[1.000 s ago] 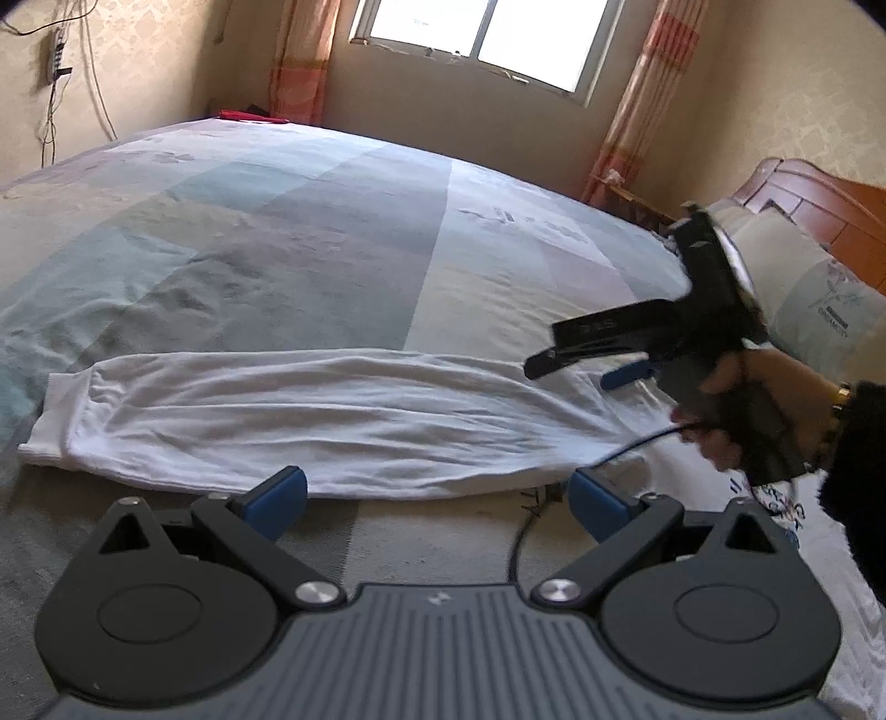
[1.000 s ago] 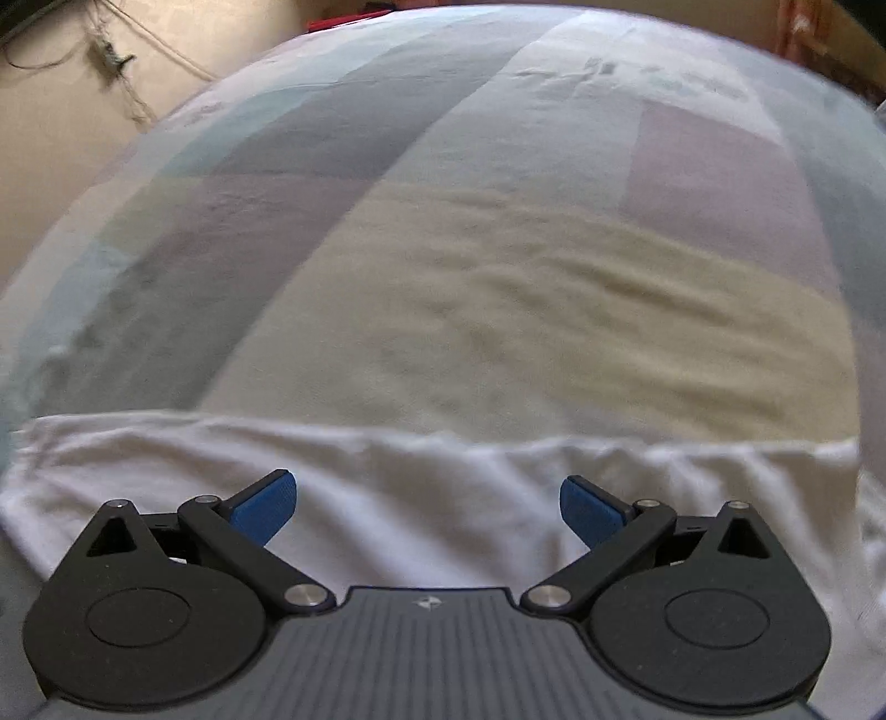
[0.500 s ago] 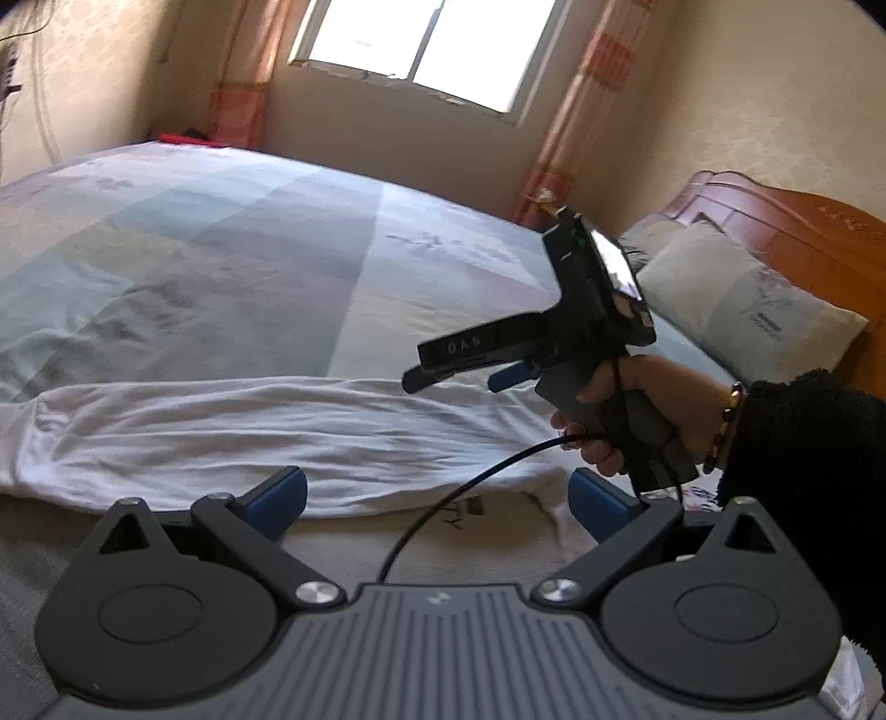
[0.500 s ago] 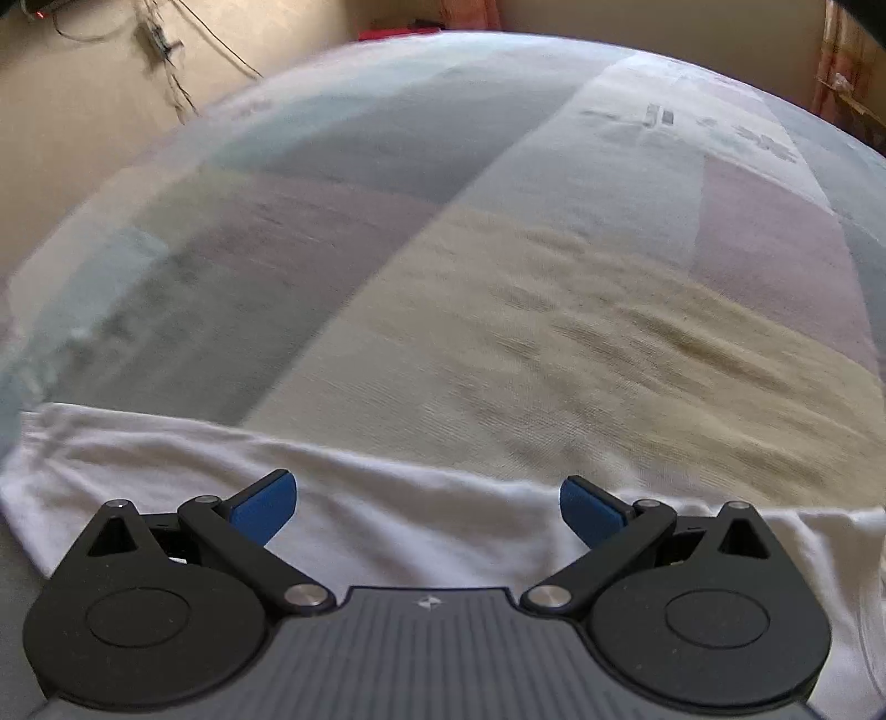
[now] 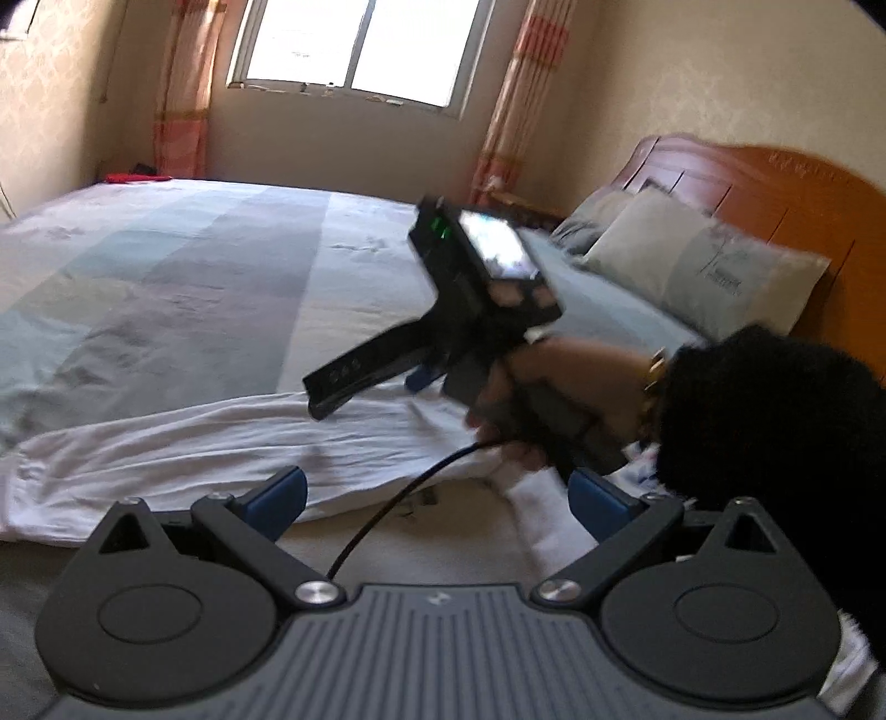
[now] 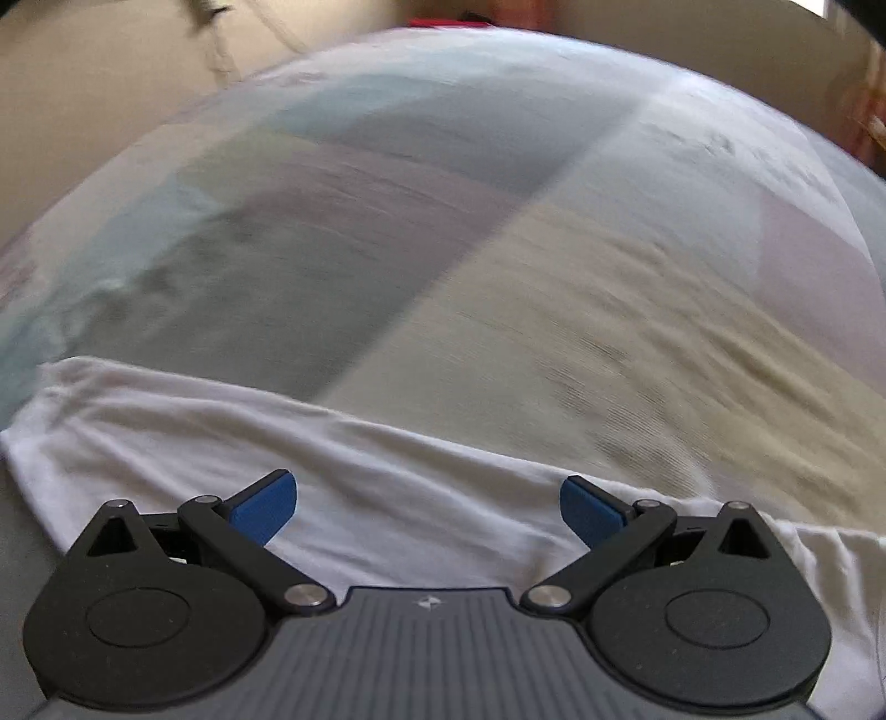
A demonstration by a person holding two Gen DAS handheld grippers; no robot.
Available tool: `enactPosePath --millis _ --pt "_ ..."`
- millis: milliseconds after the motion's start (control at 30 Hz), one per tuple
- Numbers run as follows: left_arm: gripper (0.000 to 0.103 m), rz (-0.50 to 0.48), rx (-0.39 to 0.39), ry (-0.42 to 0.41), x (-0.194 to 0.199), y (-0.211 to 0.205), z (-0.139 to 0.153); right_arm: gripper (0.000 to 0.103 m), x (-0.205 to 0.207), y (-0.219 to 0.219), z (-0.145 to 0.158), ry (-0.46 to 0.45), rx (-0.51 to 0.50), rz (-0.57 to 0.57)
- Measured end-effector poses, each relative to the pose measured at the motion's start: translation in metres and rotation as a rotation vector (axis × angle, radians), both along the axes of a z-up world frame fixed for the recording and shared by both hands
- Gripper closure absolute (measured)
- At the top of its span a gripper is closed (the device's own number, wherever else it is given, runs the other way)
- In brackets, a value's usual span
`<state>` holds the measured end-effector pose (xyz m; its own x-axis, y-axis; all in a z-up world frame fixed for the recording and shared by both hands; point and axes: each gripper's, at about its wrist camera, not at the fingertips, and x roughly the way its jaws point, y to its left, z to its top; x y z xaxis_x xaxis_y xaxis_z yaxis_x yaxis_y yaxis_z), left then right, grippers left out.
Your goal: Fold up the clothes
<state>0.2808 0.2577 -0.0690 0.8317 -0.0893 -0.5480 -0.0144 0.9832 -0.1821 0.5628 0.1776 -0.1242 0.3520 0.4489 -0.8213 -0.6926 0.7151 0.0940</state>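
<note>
A white garment (image 5: 221,443) lies stretched in a long band across the patchwork bedspread (image 5: 194,288), its cuffed end at the left. My left gripper (image 5: 437,498) hovers over the garment's near edge, open and holding nothing. In the left wrist view the right gripper (image 5: 365,382) is held in a person's hand (image 5: 531,399) above the garment's right part, its black fingers pointing left. The right wrist view shows that gripper (image 6: 429,507) open and empty just above the white garment (image 6: 360,487).
Pillows (image 5: 698,271) and a wooden headboard (image 5: 786,188) stand at the right. A window (image 5: 354,50) with curtains is on the far wall. A black cable (image 5: 398,498) hangs from the right gripper across the garment. A dark sleeve (image 5: 775,421) fills the right side.
The right gripper has risen and swung left over the garment. My left gripper has tilted up and turned right, bringing the headboard and window further into view. Both stay open.
</note>
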Motion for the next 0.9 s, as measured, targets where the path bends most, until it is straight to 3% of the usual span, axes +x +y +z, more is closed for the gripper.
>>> enactPosePath --millis 133,400,567,733,833,900 --pt "0.003 0.107 0.087 0.038 -0.015 0.014 0.003 0.000 -0.011 0.026 0.006 0.024 -0.041 0.024" --pt "0.003 0.248 -0.021 -0.030 -0.049 0.061 0.012 0.000 -0.038 0.090 0.000 0.008 -0.083 0.142" --pt "0.003 0.228 -0.026 -0.036 -0.049 0.061 0.012 0.000 -0.026 0.121 -0.018 -0.058 -0.077 0.121" --pt "0.003 0.214 -0.043 -0.065 -0.052 0.065 0.013 0.000 -0.024 0.123 0.000 -0.074 -0.009 0.092" --pt "0.003 0.188 -0.058 -0.098 -0.056 0.061 0.018 0.000 -0.045 0.124 0.014 -0.020 0.050 0.259" --pt "0.003 0.158 -0.050 -0.122 -0.060 0.055 0.023 0.000 -0.064 0.135 0.017 -0.035 0.014 0.371"
